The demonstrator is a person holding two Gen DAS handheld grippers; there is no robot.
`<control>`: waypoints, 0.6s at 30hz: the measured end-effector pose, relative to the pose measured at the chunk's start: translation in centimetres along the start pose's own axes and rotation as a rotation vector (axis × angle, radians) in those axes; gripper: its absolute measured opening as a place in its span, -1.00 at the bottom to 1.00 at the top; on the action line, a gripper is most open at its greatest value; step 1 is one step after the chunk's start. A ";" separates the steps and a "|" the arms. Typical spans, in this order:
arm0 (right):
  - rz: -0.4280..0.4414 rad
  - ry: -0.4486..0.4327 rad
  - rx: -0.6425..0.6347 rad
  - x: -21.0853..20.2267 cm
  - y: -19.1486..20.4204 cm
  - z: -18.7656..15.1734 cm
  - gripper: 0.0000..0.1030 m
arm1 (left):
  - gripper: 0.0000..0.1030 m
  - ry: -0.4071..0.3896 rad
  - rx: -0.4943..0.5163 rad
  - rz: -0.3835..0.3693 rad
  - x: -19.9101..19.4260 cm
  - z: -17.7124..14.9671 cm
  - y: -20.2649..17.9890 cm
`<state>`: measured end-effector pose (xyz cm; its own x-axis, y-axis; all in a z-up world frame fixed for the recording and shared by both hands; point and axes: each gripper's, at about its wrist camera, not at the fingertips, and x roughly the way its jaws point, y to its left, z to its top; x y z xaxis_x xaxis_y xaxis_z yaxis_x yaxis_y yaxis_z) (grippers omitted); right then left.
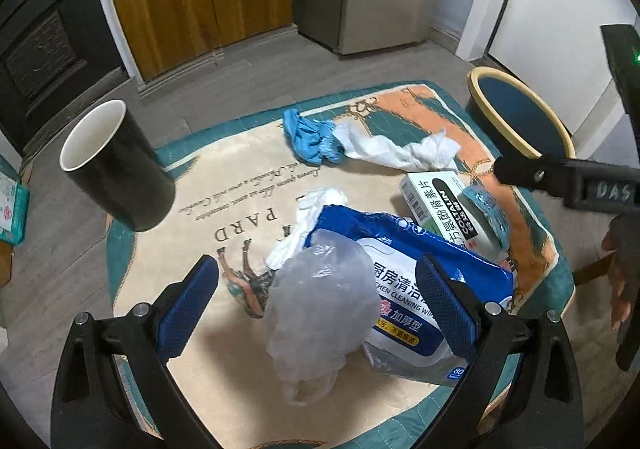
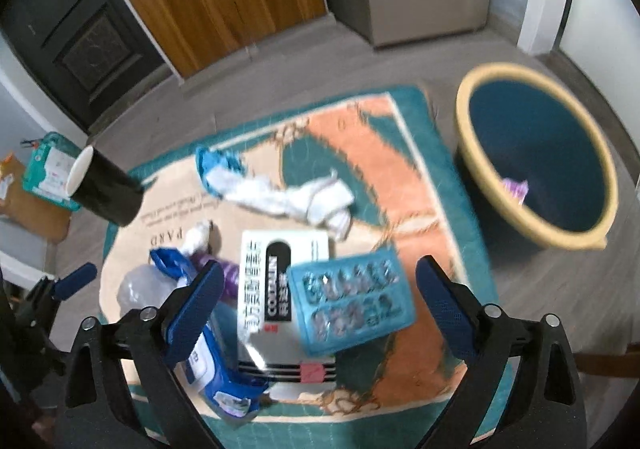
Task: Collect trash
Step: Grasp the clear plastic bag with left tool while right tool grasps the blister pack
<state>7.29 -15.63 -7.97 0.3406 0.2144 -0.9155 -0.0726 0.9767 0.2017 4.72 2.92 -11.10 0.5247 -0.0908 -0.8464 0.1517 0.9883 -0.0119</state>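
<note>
The left hand-held gripper (image 1: 316, 301) hangs released above the cloth-covered desk (image 1: 224, 185), its blue-padded jaws spread wide on either side of a crumpled translucent plastic bag (image 1: 320, 301). The bag lies partly over a blue and white pack of kitchen cleaning wipes (image 1: 416, 289), and no pad touches it. Behind the pack sits a wad of white tissue (image 1: 316, 209). Farther back lie a crumpled blue glove (image 1: 310, 139) and a twisted white paper towel (image 1: 400, 151), touching each other. A white and green medicine box (image 1: 444, 209) lies just right of the pack, with a teal blister pack (image 1: 486, 209) resting on it. A black paper cup with a white inside (image 1: 116, 165) stands at the desk's left edge.

The right hand-held gripper (image 2: 320, 301) is likewise released, jaws wide apart above the same teal blister pack (image 2: 352, 305) and medicine box (image 2: 280, 289); this view is blurred. On the floor right of the desk stands a dark blue bin with a yellow rim (image 2: 536, 157), with a small purple scrap (image 2: 514, 189) at its bottom.
</note>
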 end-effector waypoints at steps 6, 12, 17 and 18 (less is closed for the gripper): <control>-0.014 0.102 -0.086 2.0 1.2 -1.0 0.28 | 0.77 0.026 0.017 -0.007 0.7 0.1 -0.9; -0.040 0.161 -0.123 3.3 1.2 -1.6 -0.13 | 0.49 0.101 0.055 0.011 2.3 -0.7 -1.1; -0.042 0.172 -0.160 3.3 0.9 -1.6 -0.38 | 0.17 0.137 0.061 0.015 2.9 -1.1 -1.0; -0.044 0.158 -0.188 3.0 1.1 -1.5 -0.47 | 0.08 0.138 0.064 0.018 2.9 -1.1 -1.0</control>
<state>6.80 -13.94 -11.01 0.1979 0.1548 -0.9679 -0.2389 0.9653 0.1055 5.17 1.78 -14.12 0.4088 -0.0508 -0.9112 0.1983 0.9795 0.0343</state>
